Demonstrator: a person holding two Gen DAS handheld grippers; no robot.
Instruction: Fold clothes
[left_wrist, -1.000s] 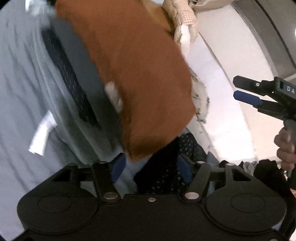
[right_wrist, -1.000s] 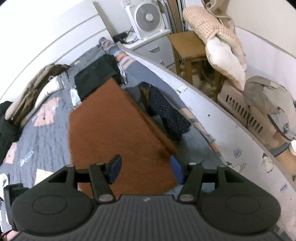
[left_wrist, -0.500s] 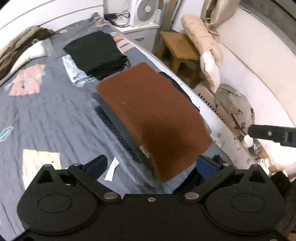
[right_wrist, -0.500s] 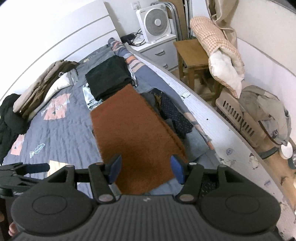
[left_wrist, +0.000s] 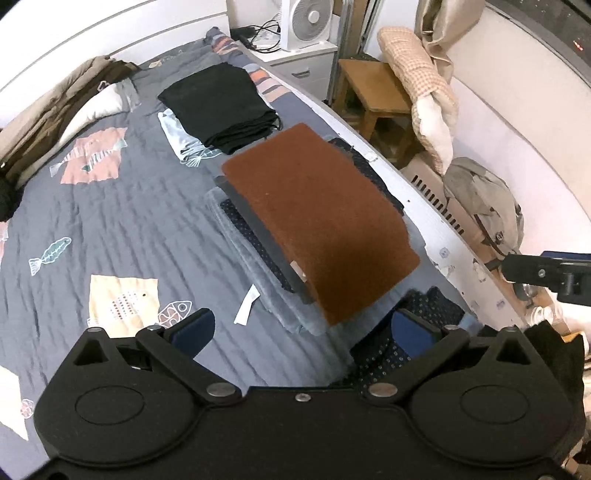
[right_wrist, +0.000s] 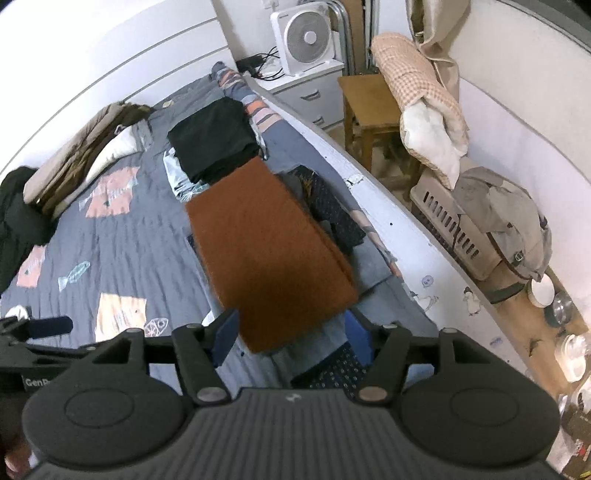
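Across the middle of both views the bed (left_wrist: 110, 229) carries the work. At centre, a folded rust-brown garment (left_wrist: 321, 221) tops a stack of grey and dotted navy clothes (left_wrist: 251, 243); I judge that piece finished. A folded black stack (left_wrist: 221, 107) sits above it. Dark dotted fabric (left_wrist: 384, 354) at the lower edge looks unfolded, so more remains. Left tongs (left_wrist: 301, 330) gape fully wide, empty. Right tongs (right_wrist: 291, 332), which have just been opening, hold nothing.
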